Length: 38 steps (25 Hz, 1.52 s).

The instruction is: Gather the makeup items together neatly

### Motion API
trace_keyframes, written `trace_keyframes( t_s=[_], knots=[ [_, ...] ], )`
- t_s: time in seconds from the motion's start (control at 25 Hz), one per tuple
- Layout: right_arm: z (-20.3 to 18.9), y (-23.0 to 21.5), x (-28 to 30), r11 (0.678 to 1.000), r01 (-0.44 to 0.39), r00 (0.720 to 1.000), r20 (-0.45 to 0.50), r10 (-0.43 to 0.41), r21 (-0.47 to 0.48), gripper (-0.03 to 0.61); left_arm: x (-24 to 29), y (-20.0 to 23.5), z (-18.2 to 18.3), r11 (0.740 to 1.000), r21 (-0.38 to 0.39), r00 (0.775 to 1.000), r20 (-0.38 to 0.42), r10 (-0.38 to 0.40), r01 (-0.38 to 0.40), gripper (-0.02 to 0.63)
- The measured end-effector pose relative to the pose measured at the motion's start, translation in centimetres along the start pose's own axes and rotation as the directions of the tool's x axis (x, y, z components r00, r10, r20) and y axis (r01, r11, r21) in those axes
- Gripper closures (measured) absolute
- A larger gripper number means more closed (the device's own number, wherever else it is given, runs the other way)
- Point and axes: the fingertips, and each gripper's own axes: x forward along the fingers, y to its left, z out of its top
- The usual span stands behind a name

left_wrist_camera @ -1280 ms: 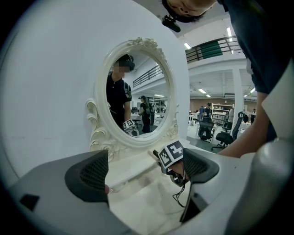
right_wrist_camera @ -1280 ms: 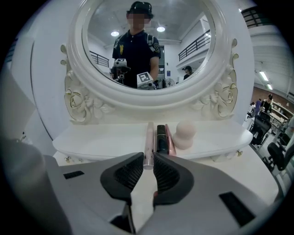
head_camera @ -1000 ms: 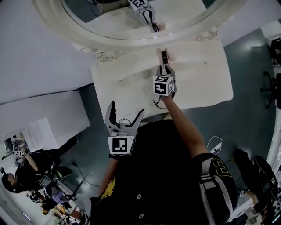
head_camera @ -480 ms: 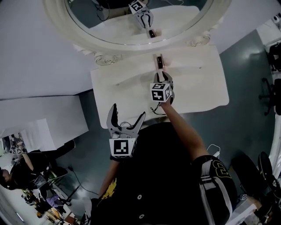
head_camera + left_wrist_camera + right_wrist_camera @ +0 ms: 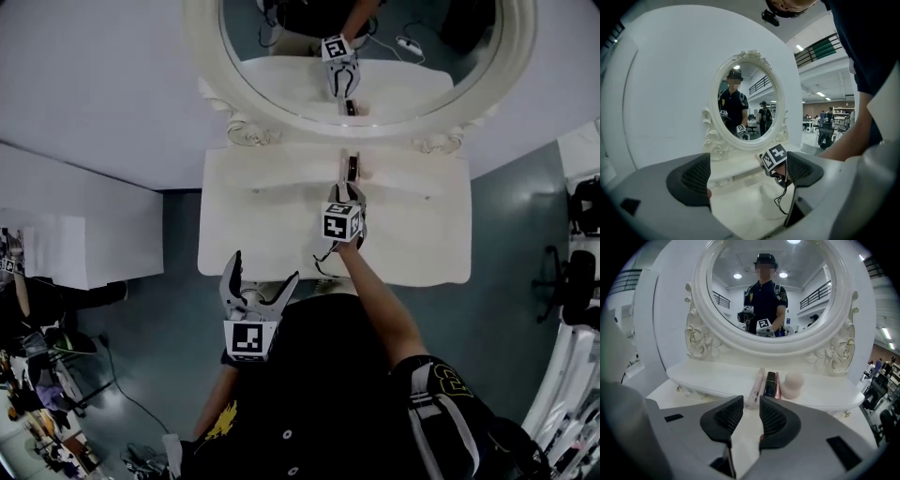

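the right gripper (image 5: 751, 406) has a matt grey, plastic-looking shell and dark pads (image 5: 727, 418) with a fine ribbed grain. just ahead of its tips the table shelf (image 5: 708, 375) looks smooth, white and faintly glossy. on it lie a frosted pale tube (image 5: 756, 387), a glossy black tube (image 5: 770, 383) and a matt, soft-looking sponge (image 5: 792, 383). beyond them the mirror (image 5: 768, 296) is polished glass in a carved, cream-lacquered frame (image 5: 698, 341).

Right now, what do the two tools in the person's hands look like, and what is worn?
The left gripper and right gripper are grey, each with two curved jaws lined with black textured pads and a white cube printed with black square markers. A thin dark cable trails from the right one. The person wears a dark short-sleeved top with yellow print.
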Motion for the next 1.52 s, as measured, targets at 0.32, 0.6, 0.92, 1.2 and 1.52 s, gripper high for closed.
trace_keyframes(
  t_s=[0.32,0.6,0.92,1.2,1.52],
  knots=[
    [1.5,0.7,-0.4,0.996,-0.075,0.997,0.016,0.076,-0.054,0.453,-1.3,-1.4,0.5,0.996,0.005,0.996,-0.019,0.088,-0.088,0.094],
    [4.9,10.7,-7.6,0.903,-0.395,0.898,0.137,0.419,-0.169,0.494,-3.9,1.2,1.1,0.99,0.012,0.99,-0.002,0.138,-0.138,0.094],
    [10.2,17.7,-16.1,0.855,-0.446,0.816,0.273,0.51,-0.265,0.511,-6.4,4.7,1.5,0.993,-0.026,0.991,0.07,0.114,-0.113,0.094],
    [11.5,16.9,-21.0,0.871,-0.418,0.823,0.299,0.484,-0.26,0.552,-7.0,6.2,3.1,0.999,-0.031,0.977,0.207,0.05,-0.044,0.096],
    [15.9,13.0,-29.2,0.898,-0.338,0.786,0.44,0.435,-0.282,0.563,-6.4,7.5,7.6,0.999,-0.033,0.94,0.342,0.022,-0.011,0.318]
  ],
)
